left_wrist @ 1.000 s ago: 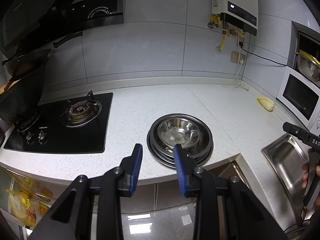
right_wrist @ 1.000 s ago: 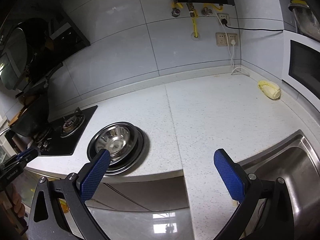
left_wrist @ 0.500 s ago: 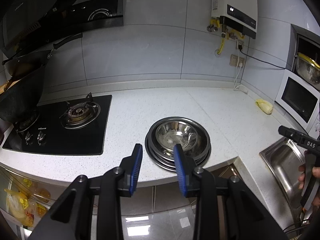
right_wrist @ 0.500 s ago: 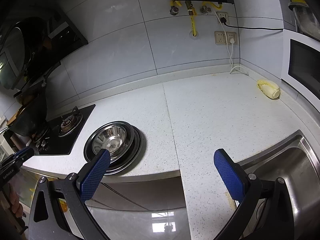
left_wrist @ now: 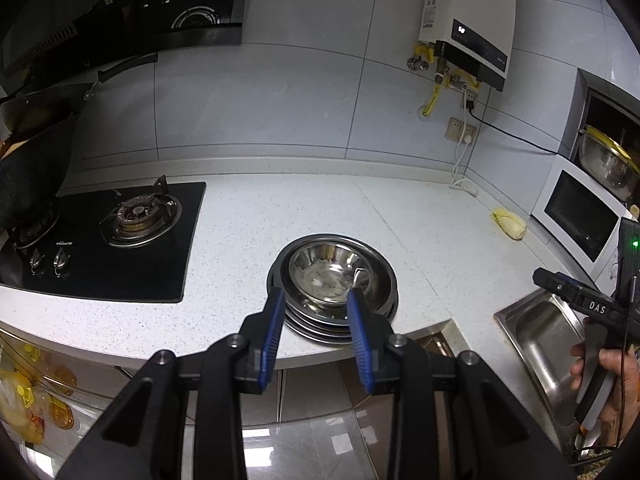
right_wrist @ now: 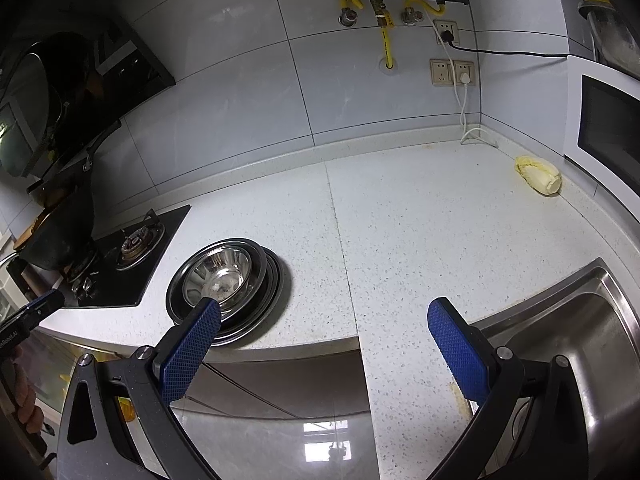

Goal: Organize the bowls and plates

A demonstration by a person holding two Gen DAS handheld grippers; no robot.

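A steel bowl (left_wrist: pixel 326 276) sits on a stack of several steel plates (left_wrist: pixel 320 328) near the front edge of the white counter (left_wrist: pixel 280 216). My left gripper (left_wrist: pixel 316 300) is open and empty, held in front of the stack and off the counter edge, fingers apart from it. In the right wrist view the bowl (right_wrist: pixel 218 278) and plates (right_wrist: pixel 268 292) lie to the left. My right gripper (right_wrist: pixel 324 316) is wide open and empty, in front of the counter edge, right of the stack.
A black gas hob (left_wrist: pixel 120 240) with a dark pot (left_wrist: pixel 28 176) is on the left. A steel sink (right_wrist: pixel 580 340) is on the right. A yellow cabbage (right_wrist: pixel 538 174) lies by the white microwave (left_wrist: pixel 584 212). A water heater (left_wrist: pixel 468 20) hangs on the wall.
Both grippers have drawn back from the counter, so the bowl and plates look smaller and farther off. Neither gripper has changed its opening.
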